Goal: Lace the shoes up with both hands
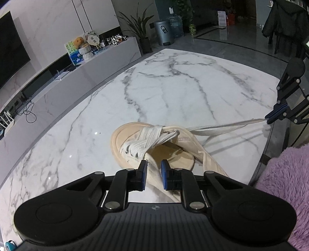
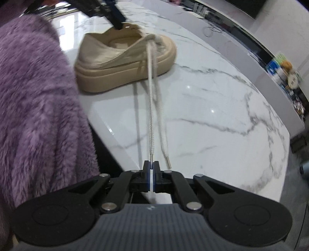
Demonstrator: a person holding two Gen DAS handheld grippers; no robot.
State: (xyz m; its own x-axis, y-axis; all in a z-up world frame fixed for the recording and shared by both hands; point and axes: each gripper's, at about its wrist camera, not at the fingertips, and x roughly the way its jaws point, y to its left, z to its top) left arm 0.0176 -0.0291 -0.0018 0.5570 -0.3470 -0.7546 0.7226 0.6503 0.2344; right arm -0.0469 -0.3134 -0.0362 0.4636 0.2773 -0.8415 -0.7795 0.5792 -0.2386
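the right tongs [image 2: 152, 164] pinched the white woven lace [image 2: 150, 108] taut from the beige canvas platform shoe [image 2: 123, 58], while the left tongs [image 1: 154, 174] sat parted around its collar.

No text, brand, number or sign can be read in either view. A pale label sits on the front of the grey bin [image 1: 163, 32] at the far side of the room, and a printed stand-up card [image 1: 221, 17] stands farther back on the floor, yet both are too small to make out. The coloured boxes [image 1: 74, 53] on the long low cabinet [image 1: 81, 77] carry printed patterns but no legible words.
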